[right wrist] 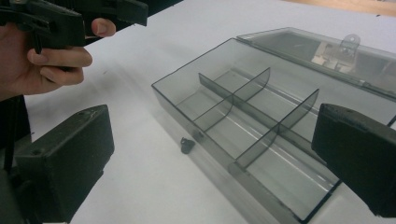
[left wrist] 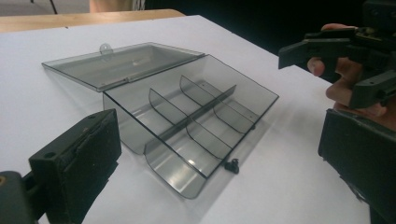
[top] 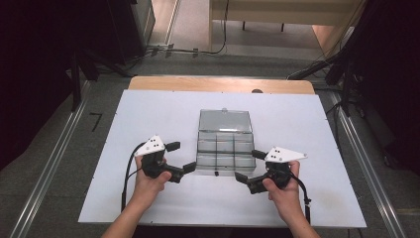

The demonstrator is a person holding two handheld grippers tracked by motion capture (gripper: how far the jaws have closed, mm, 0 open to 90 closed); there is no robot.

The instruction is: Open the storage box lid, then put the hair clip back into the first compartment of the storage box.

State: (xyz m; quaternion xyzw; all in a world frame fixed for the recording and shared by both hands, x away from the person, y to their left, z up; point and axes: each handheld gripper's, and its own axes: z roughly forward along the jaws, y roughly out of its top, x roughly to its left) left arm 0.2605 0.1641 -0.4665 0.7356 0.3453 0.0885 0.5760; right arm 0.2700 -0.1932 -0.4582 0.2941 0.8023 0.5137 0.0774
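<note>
left gripper (top: 179, 157) hovering with jaws spread wide, gripping nothing, just left of the box | right gripper (top: 246, 165) likewise gaping and idle at its right | smoky clear compartment box (top: 225, 147) sitting mid-table (top: 148, 208), 6 cells bare, lid (top: 225, 121) lying flat behind | advice — approaching the lid's far edge from both sides evenly, avoiding the front latch (left wrist: 232, 164).

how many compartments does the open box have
6 in the clear box: two rows of three, one row along the hinged lid, one along the front wall by the small black latch. All look empty.
</note>
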